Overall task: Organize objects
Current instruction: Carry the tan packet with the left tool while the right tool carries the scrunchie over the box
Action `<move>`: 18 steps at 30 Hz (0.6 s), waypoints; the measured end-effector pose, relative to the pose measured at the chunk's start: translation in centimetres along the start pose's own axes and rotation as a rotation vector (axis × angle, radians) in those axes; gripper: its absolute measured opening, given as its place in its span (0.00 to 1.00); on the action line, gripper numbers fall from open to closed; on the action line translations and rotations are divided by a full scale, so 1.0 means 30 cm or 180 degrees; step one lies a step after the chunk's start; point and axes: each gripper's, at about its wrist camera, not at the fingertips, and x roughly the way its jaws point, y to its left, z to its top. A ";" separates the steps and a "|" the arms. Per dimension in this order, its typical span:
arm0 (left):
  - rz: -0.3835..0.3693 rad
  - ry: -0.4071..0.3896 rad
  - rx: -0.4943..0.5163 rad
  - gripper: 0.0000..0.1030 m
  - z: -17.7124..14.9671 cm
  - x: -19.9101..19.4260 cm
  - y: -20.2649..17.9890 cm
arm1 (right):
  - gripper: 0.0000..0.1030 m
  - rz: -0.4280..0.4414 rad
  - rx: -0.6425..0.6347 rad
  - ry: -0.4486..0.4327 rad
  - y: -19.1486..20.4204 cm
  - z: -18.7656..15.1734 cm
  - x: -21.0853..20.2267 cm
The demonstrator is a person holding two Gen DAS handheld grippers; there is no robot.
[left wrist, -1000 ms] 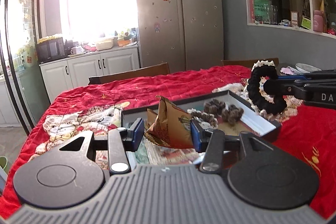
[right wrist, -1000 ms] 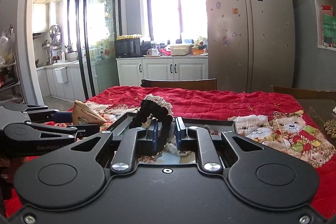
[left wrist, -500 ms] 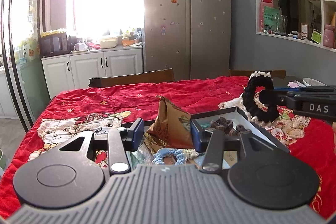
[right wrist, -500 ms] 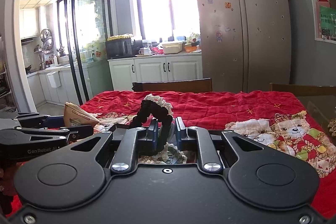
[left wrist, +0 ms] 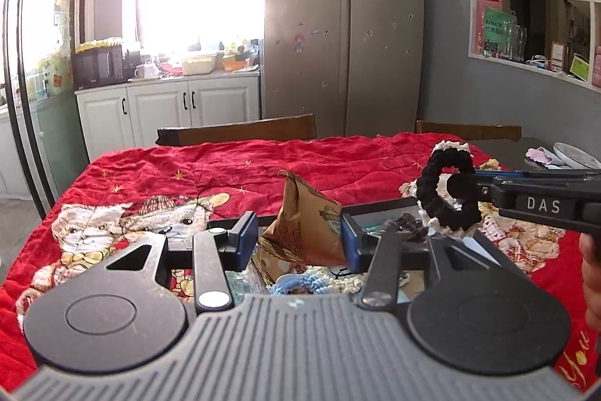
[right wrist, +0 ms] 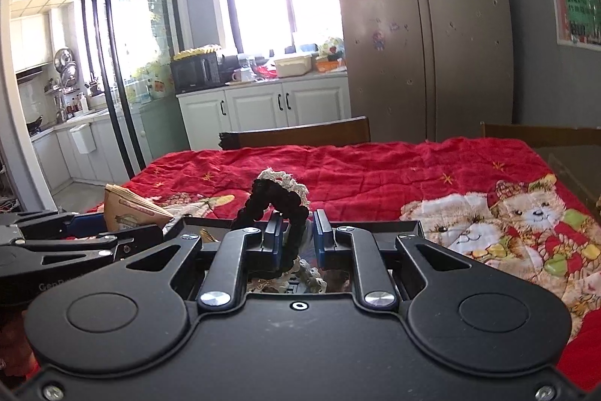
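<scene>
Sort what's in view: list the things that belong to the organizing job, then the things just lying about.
Job:
left gripper, around the brown paper packet
right gripper, clamping the black scrunchie
black tray
blue scrunchie in it

Lying about:
red blanket
plate
fridge
microwave

One brown paper packet (left wrist: 306, 224), one black scrunchie (left wrist: 447, 190), one blue scrunchie (left wrist: 296, 282), two tools (left wrist: 296, 235)
</scene>
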 end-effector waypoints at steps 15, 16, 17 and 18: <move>0.0058 0.0228 -0.0012 0.49 -0.087 0.131 -0.008 | 0.16 -0.0014 0.0260 0.0212 -0.066 -0.070 0.168; 0.0057 0.0235 -0.0010 0.49 -0.090 0.135 -0.009 | 0.16 -0.0006 0.0269 0.0223 -0.067 -0.075 0.178; 0.0054 0.0244 -0.0014 0.49 -0.093 0.139 -0.007 | 0.16 -0.0001 0.0277 0.0233 -0.069 -0.081 0.178; 0.0051 0.0254 -0.0020 0.49 -0.095 0.144 -0.005 | 0.16 0.0008 0.0286 0.0249 -0.072 -0.087 0.186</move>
